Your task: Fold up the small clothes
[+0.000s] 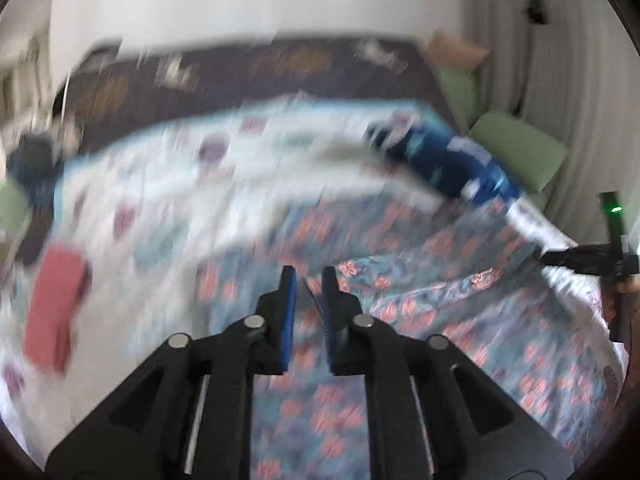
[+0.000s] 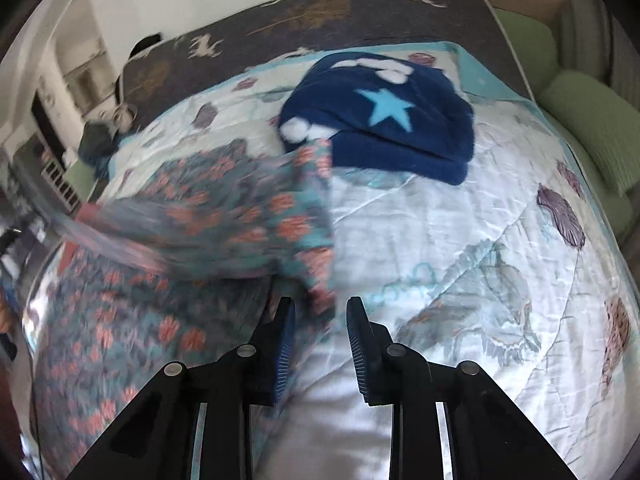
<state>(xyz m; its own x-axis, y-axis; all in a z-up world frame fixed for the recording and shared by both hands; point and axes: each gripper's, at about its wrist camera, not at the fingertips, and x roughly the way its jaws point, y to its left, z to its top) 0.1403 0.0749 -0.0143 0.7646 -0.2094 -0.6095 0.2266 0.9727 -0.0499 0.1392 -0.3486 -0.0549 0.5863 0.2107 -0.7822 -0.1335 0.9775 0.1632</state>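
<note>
Your left hand-held gripper (image 1: 309, 274) is nearly pinched together, just a thin slit between the blue pads, and nothing looks caught in there as far as the blur lets you see. It's sitting right above the floral garment (image 1: 400, 312), the teal one with the coral flowers, which is spread over the near part of the bed.

Your right hand-held gripper (image 2: 320, 306) stands partly open. The edge of that same floral piece (image 2: 224, 216) hangs down between the fingers, but the pads don't look pressed on it.

Stuff around you: the navy fleece with the light blue star (image 2: 384, 116) lies folded further up the white quilt (image 2: 460, 240), just touching the far tip of the floral cloth. From the left camera there's a red cloth (image 1: 56, 304) off on the left of the quilt, well apart from everything else. A dark blanket with deer on it (image 2: 320, 12) covers the head end, and green cushions (image 2: 592, 128) line the right side of the bed. A dark bundle (image 1: 32, 168) sits at the far left edge.
</note>
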